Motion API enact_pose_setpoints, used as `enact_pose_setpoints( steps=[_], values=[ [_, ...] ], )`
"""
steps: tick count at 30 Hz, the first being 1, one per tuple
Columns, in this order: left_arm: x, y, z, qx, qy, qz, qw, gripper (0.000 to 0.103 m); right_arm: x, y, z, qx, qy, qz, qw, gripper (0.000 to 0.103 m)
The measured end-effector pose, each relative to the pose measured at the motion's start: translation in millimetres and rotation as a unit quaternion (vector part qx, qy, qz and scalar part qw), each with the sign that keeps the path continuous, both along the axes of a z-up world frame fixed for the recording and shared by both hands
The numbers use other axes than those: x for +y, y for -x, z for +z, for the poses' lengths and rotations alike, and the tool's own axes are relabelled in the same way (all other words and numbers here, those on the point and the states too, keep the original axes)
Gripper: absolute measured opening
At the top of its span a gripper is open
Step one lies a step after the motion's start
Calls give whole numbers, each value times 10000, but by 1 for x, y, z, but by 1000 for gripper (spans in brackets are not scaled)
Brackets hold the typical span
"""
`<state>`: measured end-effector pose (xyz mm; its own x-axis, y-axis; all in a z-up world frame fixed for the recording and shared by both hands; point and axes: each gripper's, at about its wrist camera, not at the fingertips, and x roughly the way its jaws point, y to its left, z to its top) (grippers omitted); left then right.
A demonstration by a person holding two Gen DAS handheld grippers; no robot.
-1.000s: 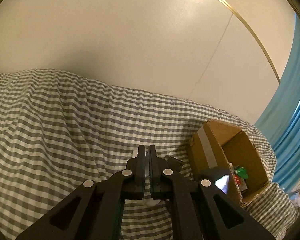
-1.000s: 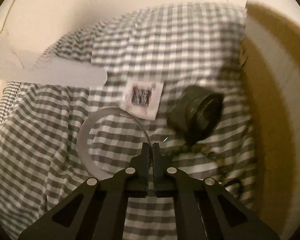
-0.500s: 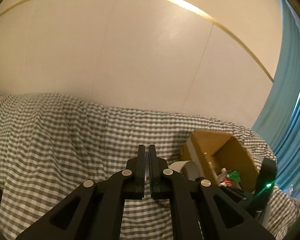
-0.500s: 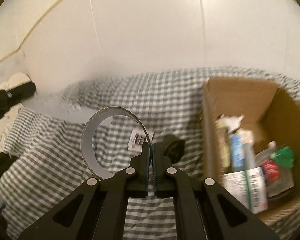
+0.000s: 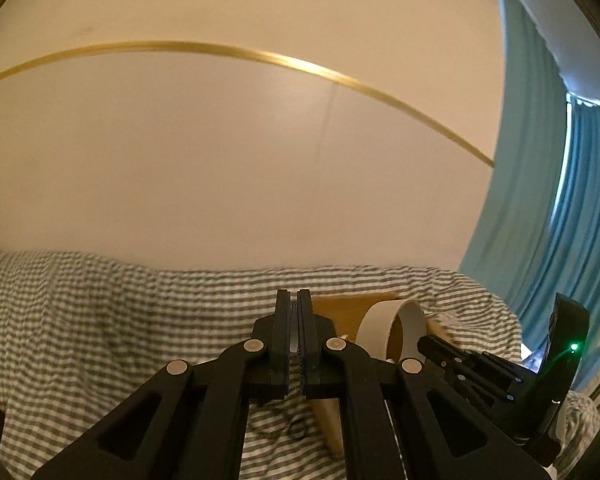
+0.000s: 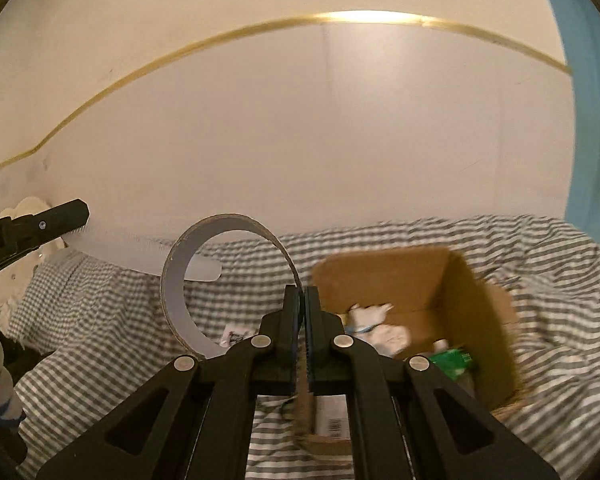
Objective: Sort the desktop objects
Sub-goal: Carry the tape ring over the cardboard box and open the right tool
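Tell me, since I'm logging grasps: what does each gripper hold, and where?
The right gripper pinches the ring's band wall at its right side; the left gripper clamps one end of a white strip.

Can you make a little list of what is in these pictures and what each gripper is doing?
right gripper: shut on the tape ring
tape ring: grey loop, held up above the cloth
left gripper: shut; whether it holds anything cannot be told
cardboard box: open, with packets inside
checked cloth: covers the surface
wall: plain, behind
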<state>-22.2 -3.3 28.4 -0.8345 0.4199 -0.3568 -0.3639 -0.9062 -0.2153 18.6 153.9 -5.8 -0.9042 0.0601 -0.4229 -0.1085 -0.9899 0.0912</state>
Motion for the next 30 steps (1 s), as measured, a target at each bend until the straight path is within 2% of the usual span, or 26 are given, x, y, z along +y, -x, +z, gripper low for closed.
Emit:
enact_pose_setpoints(
  steps=[6, 12, 20, 30],
  values=[
    [45, 2, 12, 151, 69, -298, 9994, 2, 35, -24, 18, 190, -300, -452, 9983, 2],
    [92, 17, 3, 82, 169, -624, 9979, 2, 69, -30, 19, 186, -409, -796, 9958, 2],
    [135, 37, -17, -116, 364, -862, 9955, 2, 105, -14, -1, -65, -300, -990, 9946, 2],
    [170, 74, -55, -349, 669, -842, 9936, 2, 131, 23, -33, -494, -218, -1056, 9929, 2]
  ],
)
